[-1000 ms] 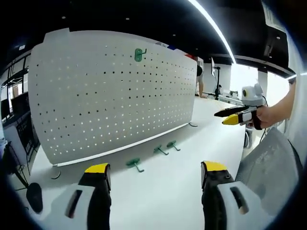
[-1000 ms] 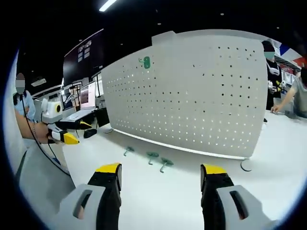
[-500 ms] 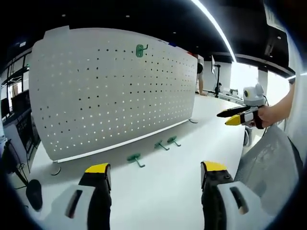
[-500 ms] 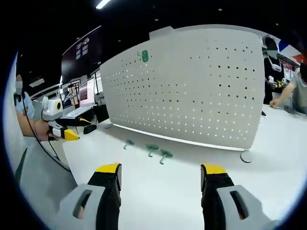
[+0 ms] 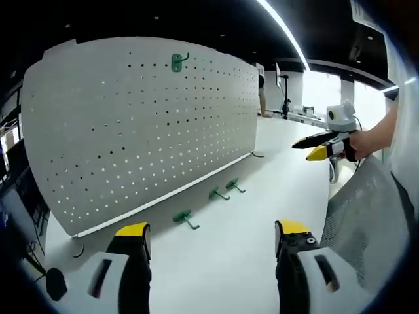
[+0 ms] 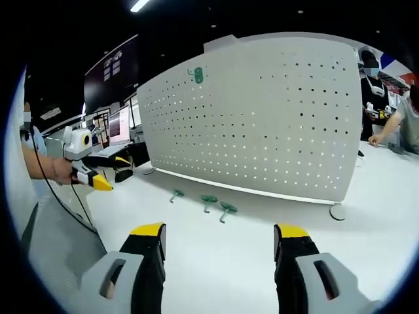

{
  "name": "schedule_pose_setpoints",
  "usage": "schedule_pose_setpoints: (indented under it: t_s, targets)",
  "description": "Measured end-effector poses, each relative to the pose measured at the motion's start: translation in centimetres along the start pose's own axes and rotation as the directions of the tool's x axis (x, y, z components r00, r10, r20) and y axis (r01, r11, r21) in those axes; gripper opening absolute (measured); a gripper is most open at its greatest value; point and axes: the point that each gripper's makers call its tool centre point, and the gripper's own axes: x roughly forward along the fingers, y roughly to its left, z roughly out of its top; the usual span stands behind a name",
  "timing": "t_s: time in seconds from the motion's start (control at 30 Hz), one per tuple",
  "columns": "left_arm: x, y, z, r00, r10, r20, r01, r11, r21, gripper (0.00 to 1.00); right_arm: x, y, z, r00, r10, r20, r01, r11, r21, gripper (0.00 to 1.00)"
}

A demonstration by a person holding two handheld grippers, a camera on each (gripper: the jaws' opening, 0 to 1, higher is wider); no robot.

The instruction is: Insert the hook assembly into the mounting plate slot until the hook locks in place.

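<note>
Lying loose on the table (image 5: 262,196) below the pegboard (image 5: 144,124) were three green hooks (image 5: 185,218) (probably light, stiff; grip the stem), while left gripper (image 5: 213,239) and right gripper (image 6: 219,239) gaped empty.

The green hook (image 5: 176,62) high on the white board (image 5: 131,124) is too small to see how it hangs. The board's left end is cut off.
</note>
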Motion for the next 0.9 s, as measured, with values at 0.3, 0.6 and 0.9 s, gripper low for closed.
schedule_pose_setpoints:
  t_s: [0.3, 0.6, 0.9]
  targets:
    - [1.2, 1.3, -0.8, 0.988, -0.075, -0.134, 0.095, 0.983, 0.154, 0.79, 0.0, 0.0, -0.3, 1.0, 0.0, -0.005, 0.0, 1.0, -0.007, 0.65]
    - [2.3, 2.3, -1.0, 0.967, -0.134, -0.216, 0.193, 0.941, 0.279, 0.79, 0.1, 0.4, -0.5, 1.0, 0.012, -0.014, -0.012, 1.0, -0.007, 0.65]
    - [3.9, 3.3, -1.6, 0.934, -0.193, -0.3, 0.291, 0.899, 0.326, 0.77, 0.2, 0.5, -0.6, 1.0, 0.015, -0.019, -0.015, 1.0, -0.005, 0.65]
